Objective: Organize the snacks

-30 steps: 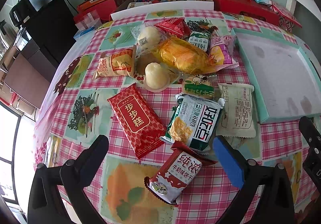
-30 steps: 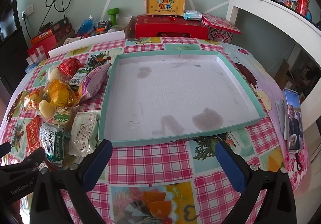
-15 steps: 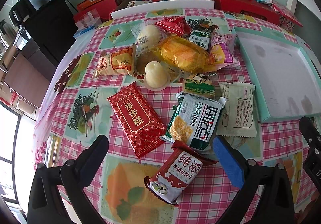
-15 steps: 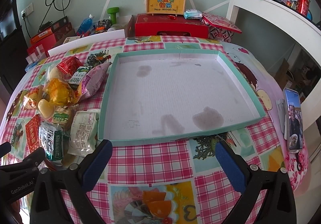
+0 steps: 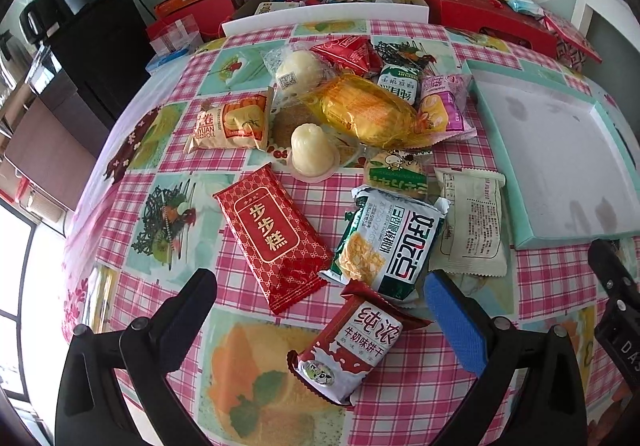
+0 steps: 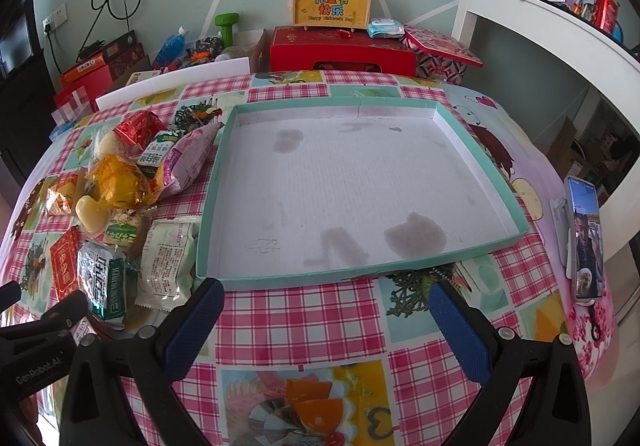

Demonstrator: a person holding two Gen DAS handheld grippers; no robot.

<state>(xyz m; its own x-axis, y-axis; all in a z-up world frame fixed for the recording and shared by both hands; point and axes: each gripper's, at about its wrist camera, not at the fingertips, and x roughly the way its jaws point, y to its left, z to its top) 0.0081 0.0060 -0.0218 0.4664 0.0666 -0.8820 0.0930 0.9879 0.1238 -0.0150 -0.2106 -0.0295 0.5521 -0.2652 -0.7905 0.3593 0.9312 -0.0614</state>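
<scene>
- Snacks lie heaped left of the empty tray (image 6: 496,182).
- We hold the left gripper (image 5: 320,286) and right gripper (image 6: 326,300) spread, empty.
- The biscuit packet (image 5: 348,350) looks light, crinkly, slippery; we'd pinch across its middle.

Bright, even daylight, blown-out white at the window (image 5: 16,266) left of the table (image 5: 168,150); soft shadows, sharp centre, fisheye bending, black corners.

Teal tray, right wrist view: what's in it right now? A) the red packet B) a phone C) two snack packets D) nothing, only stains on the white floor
D: the teal tray holds no snacks, just dark stains on its white floor; the snack pile lies on the tablecloth beside it.
</scene>
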